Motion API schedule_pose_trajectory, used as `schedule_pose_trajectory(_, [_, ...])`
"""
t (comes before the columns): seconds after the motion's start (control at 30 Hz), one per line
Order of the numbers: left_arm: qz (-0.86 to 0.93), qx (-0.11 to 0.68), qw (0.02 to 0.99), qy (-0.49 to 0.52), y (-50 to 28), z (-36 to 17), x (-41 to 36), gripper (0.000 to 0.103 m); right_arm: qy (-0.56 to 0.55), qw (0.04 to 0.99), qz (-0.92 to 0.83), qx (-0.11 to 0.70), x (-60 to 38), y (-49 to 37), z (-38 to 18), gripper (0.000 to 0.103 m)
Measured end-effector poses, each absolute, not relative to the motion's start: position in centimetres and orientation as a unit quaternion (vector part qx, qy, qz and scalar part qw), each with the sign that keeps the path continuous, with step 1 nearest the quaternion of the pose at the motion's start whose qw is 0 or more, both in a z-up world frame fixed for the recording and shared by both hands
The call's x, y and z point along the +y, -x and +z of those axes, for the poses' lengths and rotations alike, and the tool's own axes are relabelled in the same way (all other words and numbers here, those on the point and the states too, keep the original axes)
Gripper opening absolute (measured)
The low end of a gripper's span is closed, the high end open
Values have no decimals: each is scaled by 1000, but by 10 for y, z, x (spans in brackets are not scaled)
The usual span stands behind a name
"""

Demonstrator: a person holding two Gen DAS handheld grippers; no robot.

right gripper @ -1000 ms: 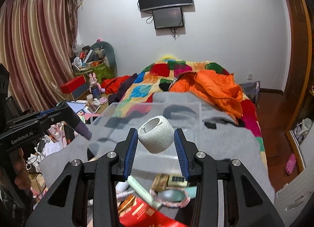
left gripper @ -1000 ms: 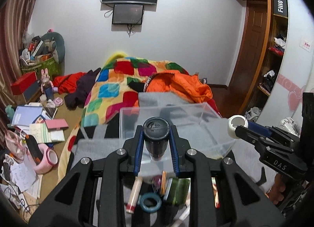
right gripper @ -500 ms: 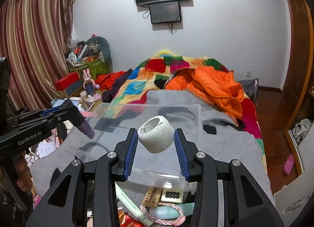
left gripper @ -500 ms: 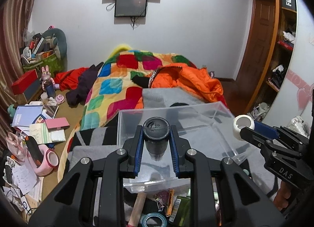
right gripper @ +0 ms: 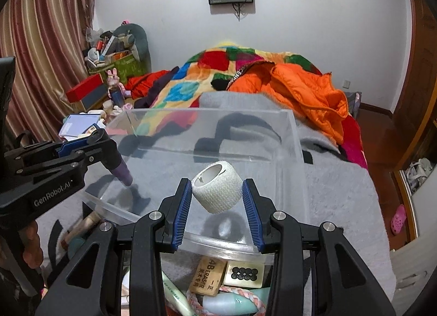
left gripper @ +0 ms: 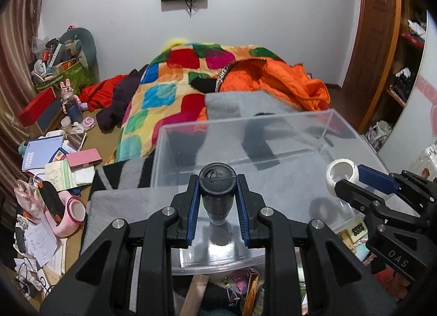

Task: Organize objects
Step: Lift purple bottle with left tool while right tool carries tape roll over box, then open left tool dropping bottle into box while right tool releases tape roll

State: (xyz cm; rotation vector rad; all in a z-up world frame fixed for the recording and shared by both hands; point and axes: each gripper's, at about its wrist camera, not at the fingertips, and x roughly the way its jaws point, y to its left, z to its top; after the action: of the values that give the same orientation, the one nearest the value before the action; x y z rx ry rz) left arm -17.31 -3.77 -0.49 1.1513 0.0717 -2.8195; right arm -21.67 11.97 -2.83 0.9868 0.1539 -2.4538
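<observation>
My left gripper (left gripper: 217, 201) is shut on a small dark bottle (left gripper: 217, 193) with a black cap, held just over the near rim of a clear plastic box (left gripper: 331, 120). In the right wrist view the left gripper (right gripper: 109, 149) comes in from the left with the purple-bodied bottle (right gripper: 123, 172) hanging over the box (right gripper: 292, 130). My right gripper (right gripper: 217, 197) is shut on a white bandage roll (right gripper: 217, 190), also above the box's near side. The left wrist view has the right gripper (left gripper: 352, 180) with the roll (left gripper: 341, 175) at the right.
The box rests on a grey blanket (right gripper: 341, 193) on a bed with a patchwork quilt (left gripper: 174, 81) and an orange jacket (right gripper: 308, 92). Loose items lie below the near rim: an eraser (right gripper: 209, 279), a tile (right gripper: 244, 273), a tube (right gripper: 174, 297). Clutter covers the floor (left gripper: 54, 168) at left.
Both grippers have moved forward and down toward the clear box, which now looks larger and nearer. Each still holds its item; the loose items have slid toward the bottom edge.
</observation>
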Motion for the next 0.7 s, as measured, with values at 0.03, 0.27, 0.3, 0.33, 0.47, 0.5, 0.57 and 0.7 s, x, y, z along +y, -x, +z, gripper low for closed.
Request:
schedule_pose_trajectory(0.03, [-924, 23, 45, -380, 174, -7, -36, 25, -363, 242, -898, 57, 119, 218, -30, 35])
schedule_pose_trajectory(0.27, [-921, 21, 30, -388, 174, -10, -29, 29, -363, 236, -899, 66, 117, 216, -30, 37])
schedule_pose_trajectory(0.3, [-921, 20, 26, -388, 173, -9, -28, 33, -363, 235, -899, 67, 117, 216, -30, 37])
schedule_pose_trajectory(0.33, [-921, 19, 25, -387, 172, -9, -27, 37, -362, 233, -900, 68, 117, 216, -29, 37])
schedule_pose_trajectory(0.47, [-927, 11, 22, -374, 164, -2, -23, 57, -361, 235, -900, 69, 117, 212, -26, 38])
schedule_pose_trajectory(0.5, [-928, 11, 20, -372, 162, 1, -23, 58, -360, 236, -900, 69, 117, 211, -25, 40])
schedule_pose_trajectory(0.57, [-928, 15, 15, -371, 159, 5, -23, 59, -356, 236, -902, 67, 119, 208, -22, 45])
schedule_pose_trajectory(0.7, [-930, 25, 11, -366, 151, 13, -27, 65, -346, 232, -907, 65, 123, 201, -15, 52])
